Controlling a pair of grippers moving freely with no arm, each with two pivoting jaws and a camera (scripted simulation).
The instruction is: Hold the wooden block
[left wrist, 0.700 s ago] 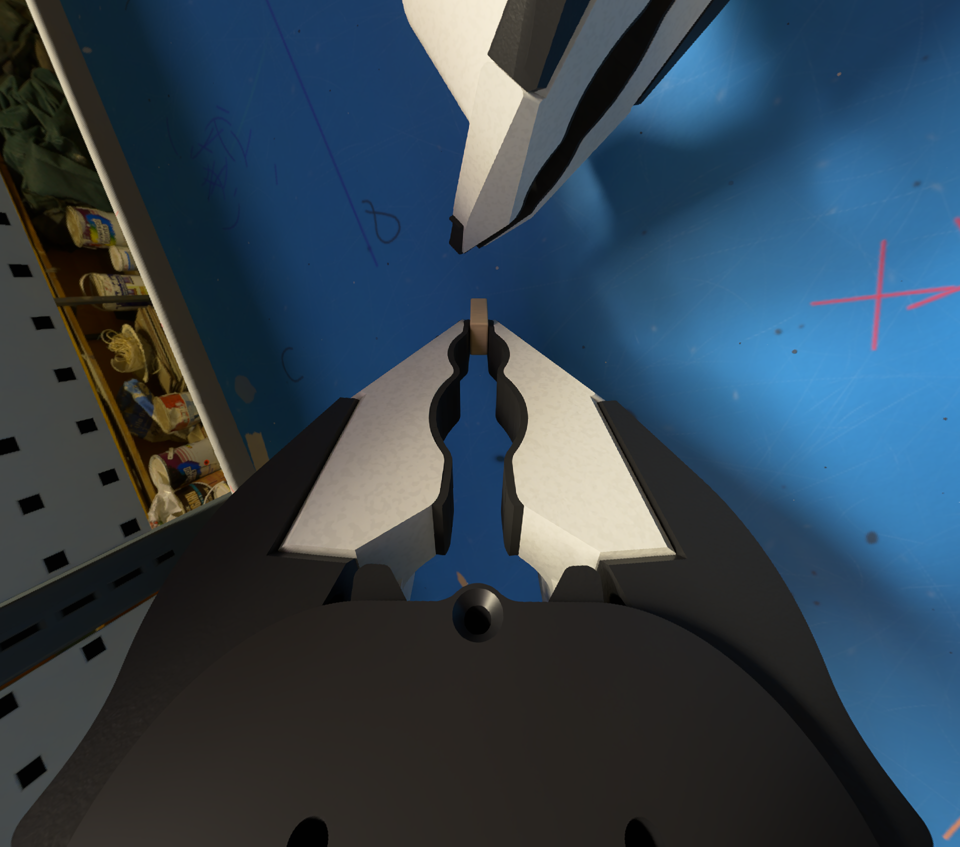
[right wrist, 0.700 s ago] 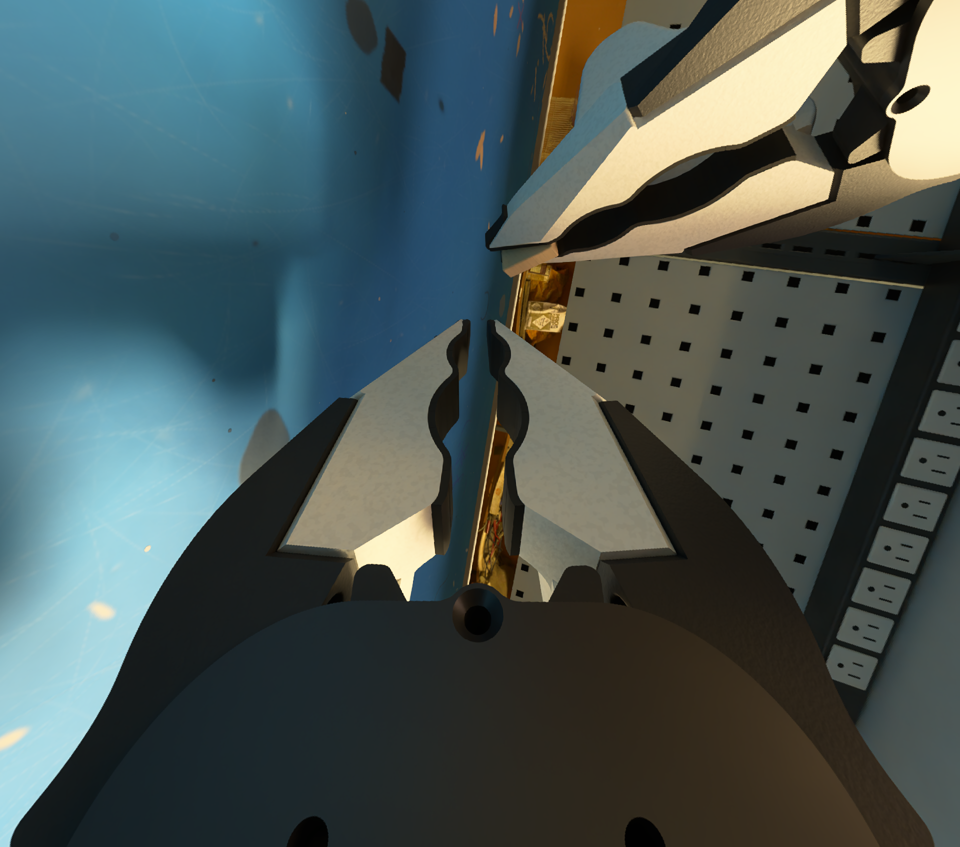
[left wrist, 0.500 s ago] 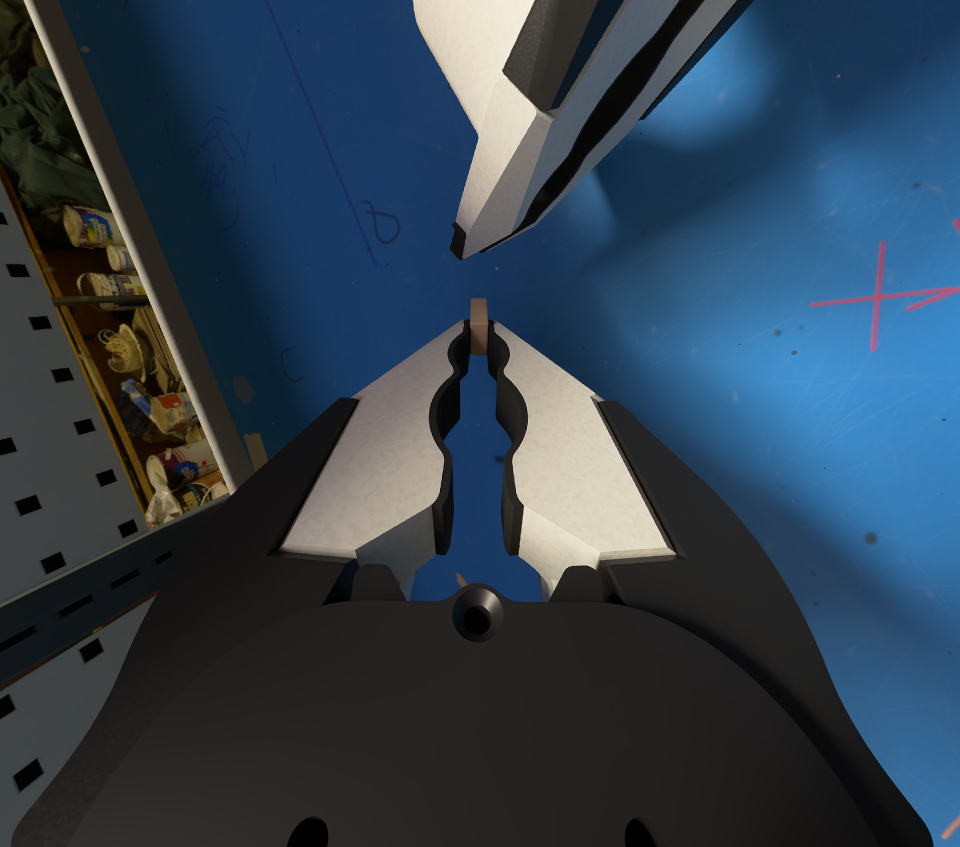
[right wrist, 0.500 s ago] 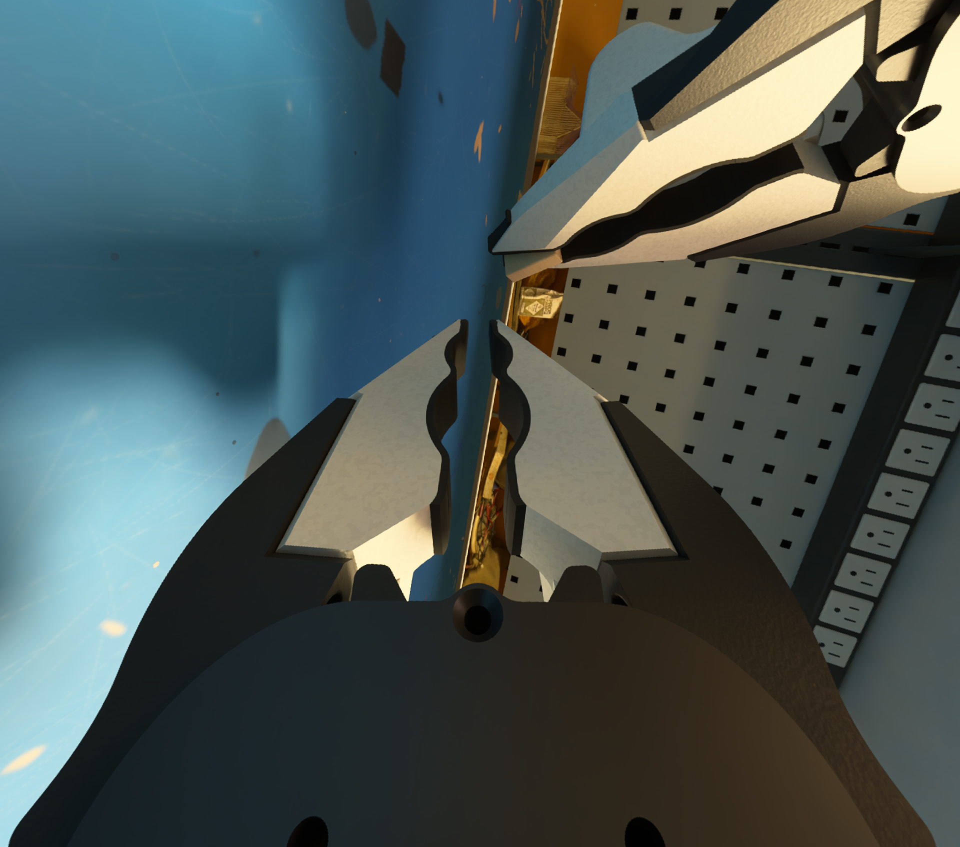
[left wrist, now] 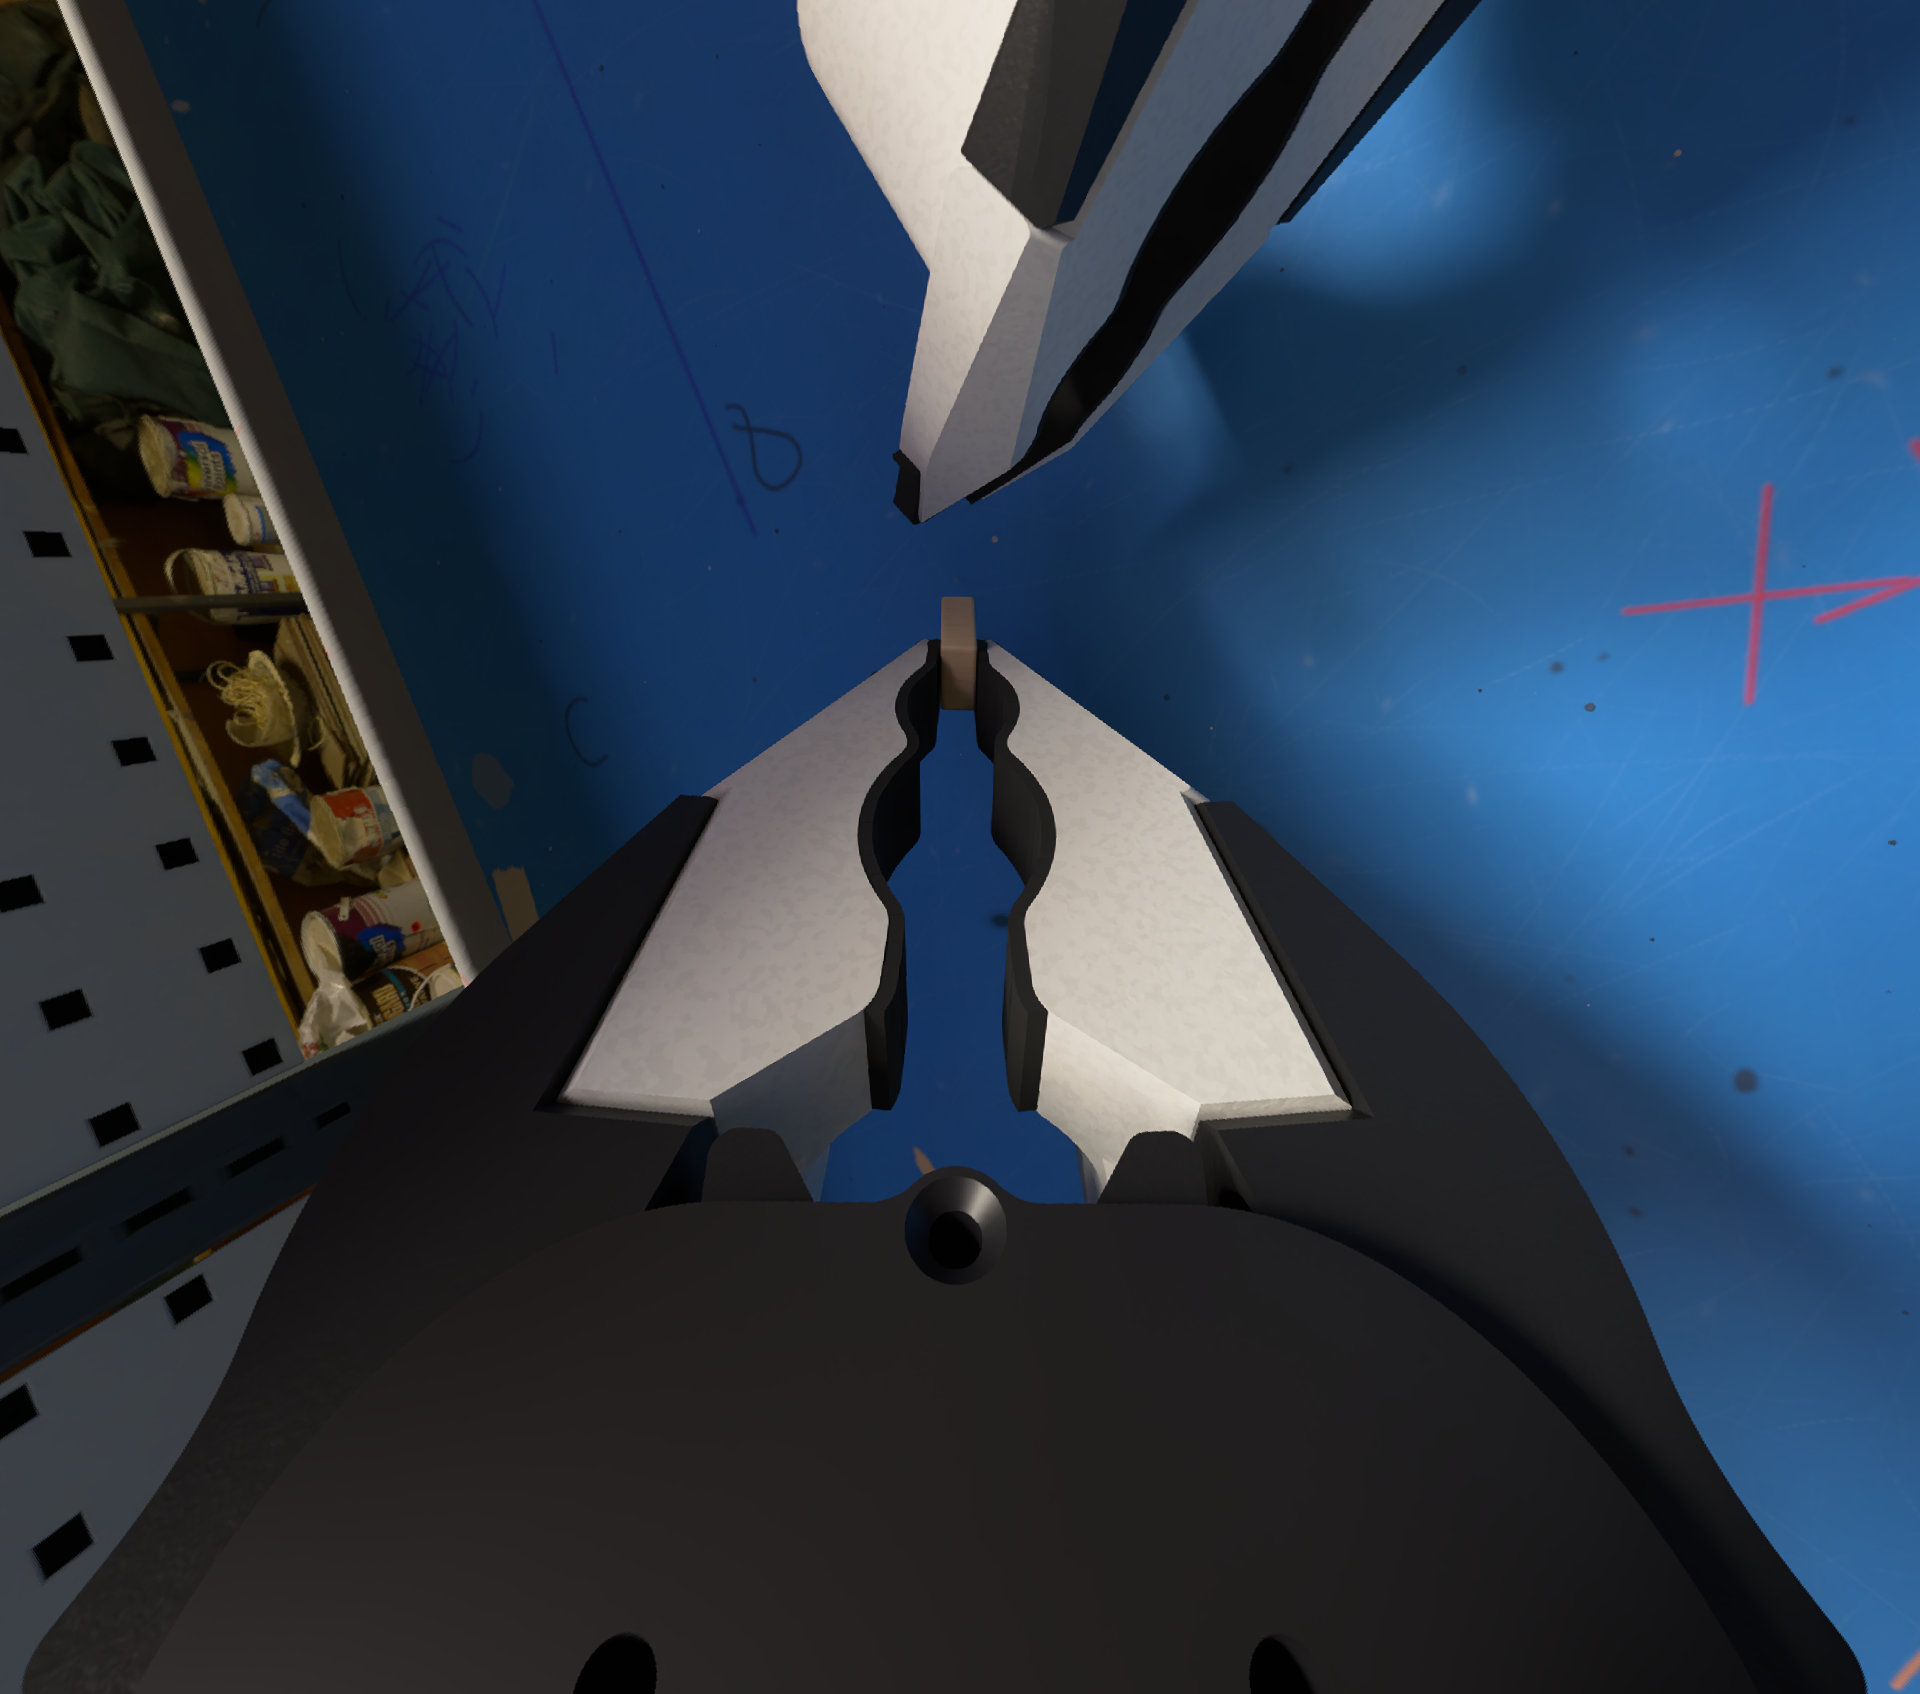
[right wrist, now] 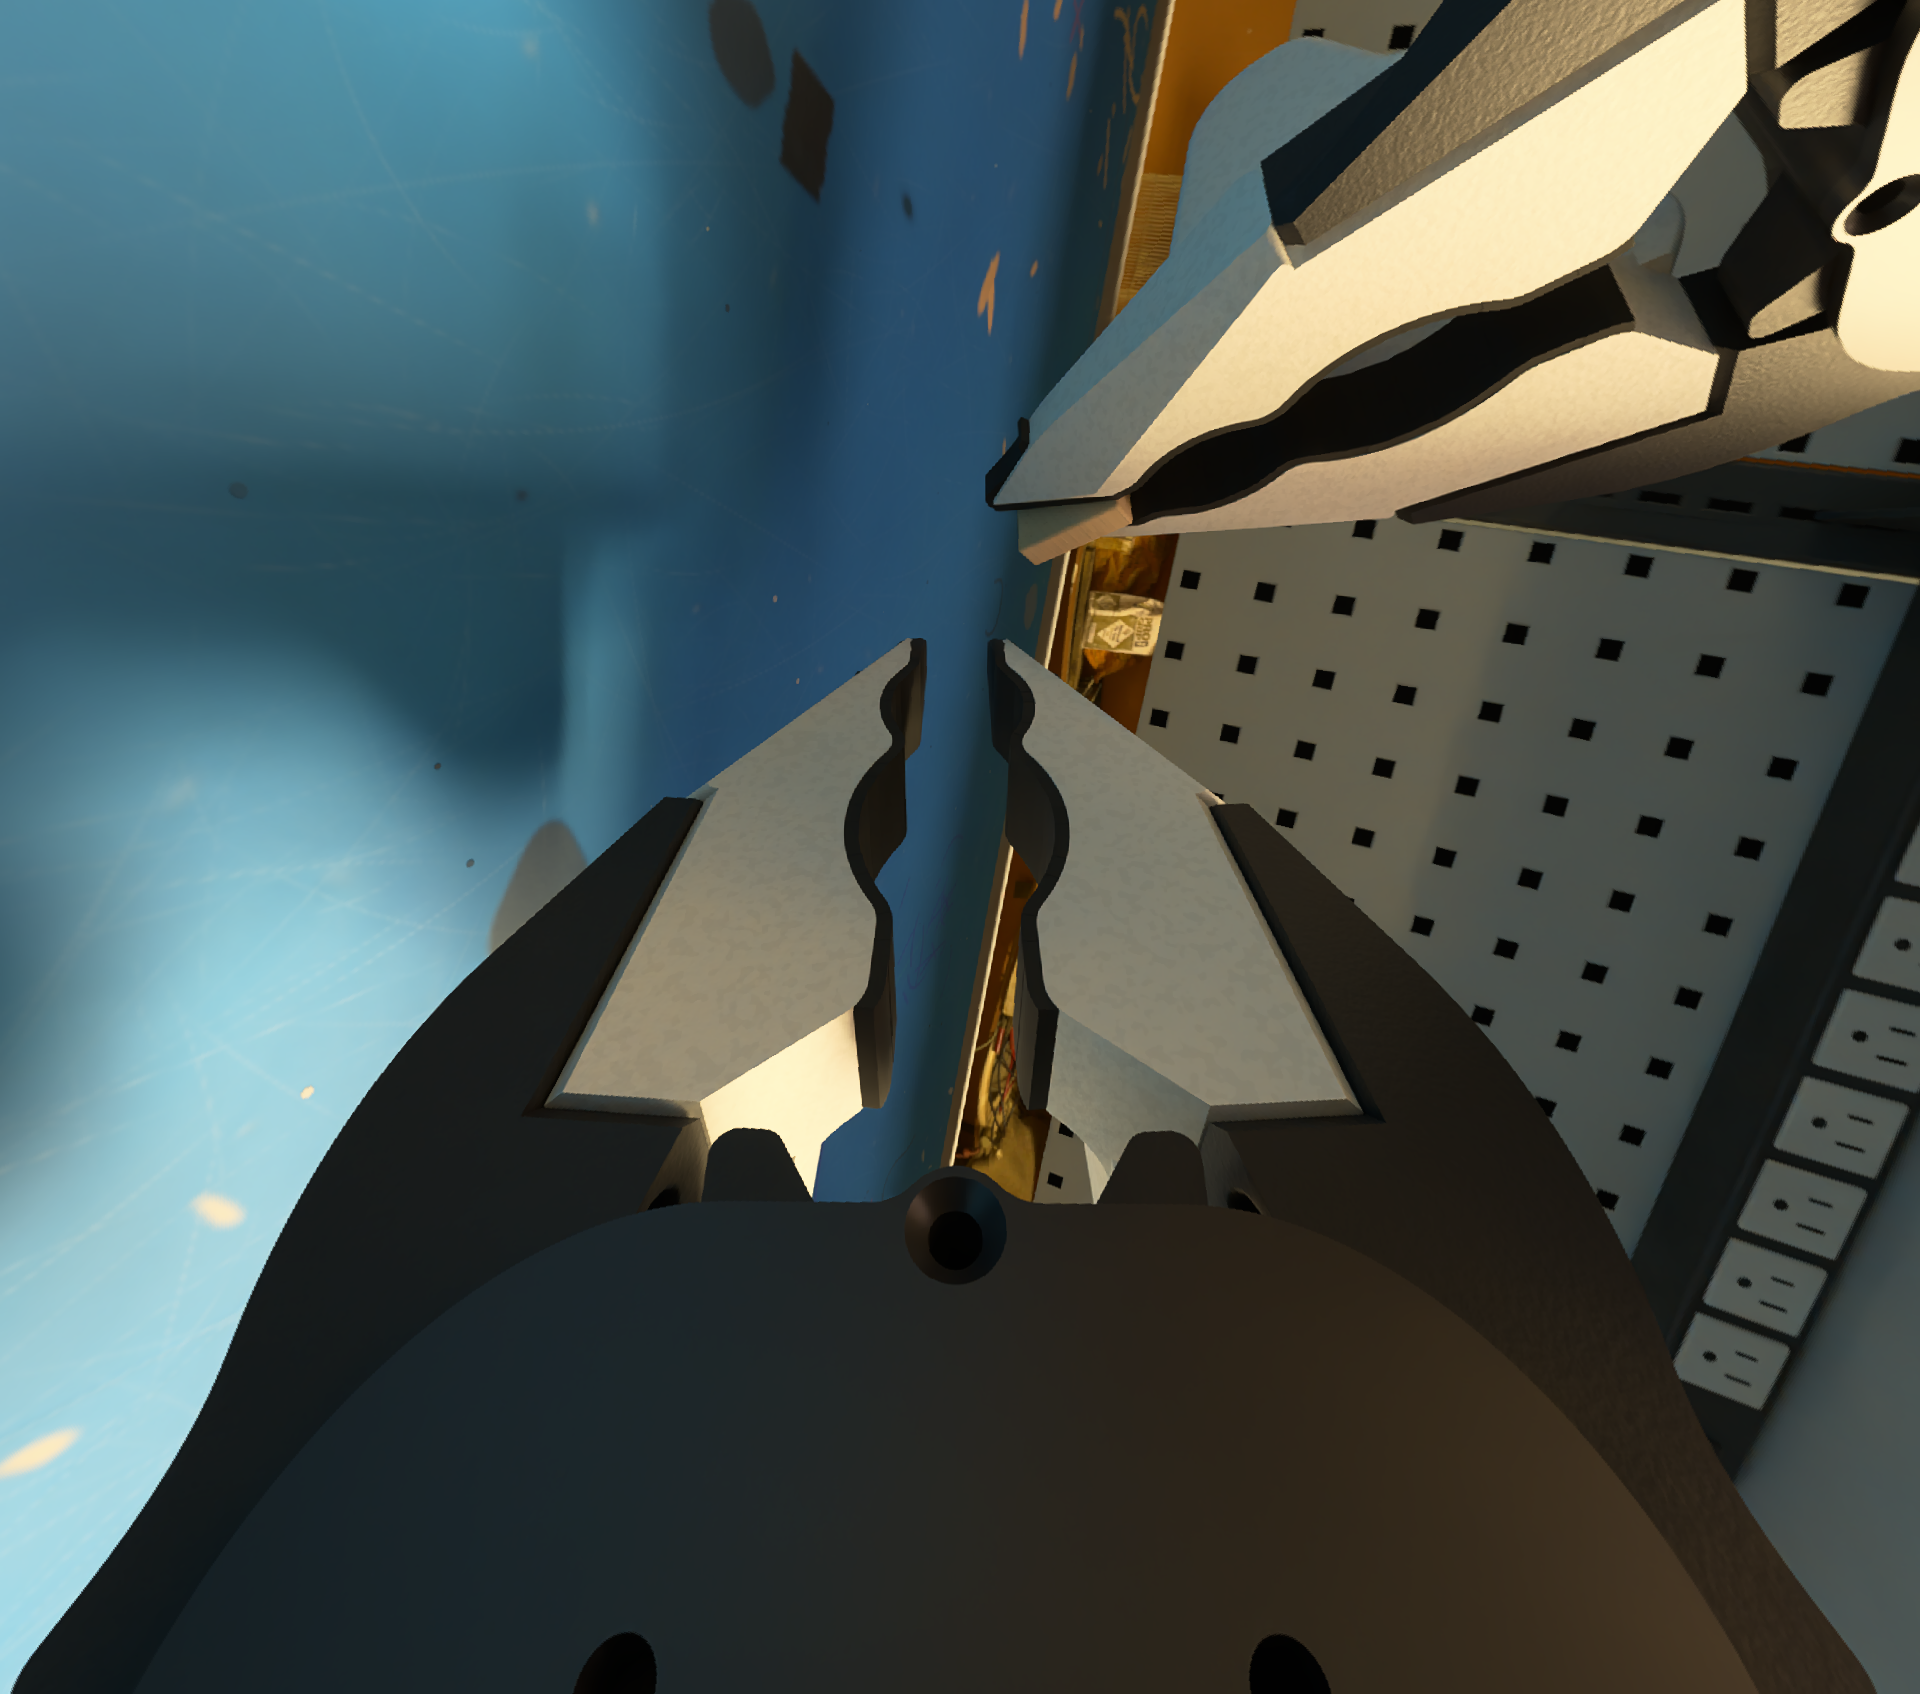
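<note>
A small tan wooden block (left wrist: 957, 655) is pinched between the fingertips of my left gripper (left wrist: 956, 674), which is shut on it above the blue tabletop (left wrist: 1455, 813). My right gripper (left wrist: 928, 498) points down at the block from above in the left wrist view, its tips a short gap away and not touching it. In the right wrist view my right gripper (right wrist: 956, 657) is empty, its jaws a narrow gap apart. The left gripper (right wrist: 1029, 506) shows at upper right there; the block is hidden in that view.
A shelf with cans and rope (left wrist: 260, 709) runs along the table's left edge, beside a white pegboard (left wrist: 83, 917). In the right wrist view the pegboard (right wrist: 1507, 761) and a row of sockets (right wrist: 1829, 1156) stand right of the table's edge. Red marks (left wrist: 1756, 595) lie on the table.
My right gripper's jaws have spread slightly wider. The right gripper has drifted a little up and right in the left wrist view. The left gripper still holds the block.
</note>
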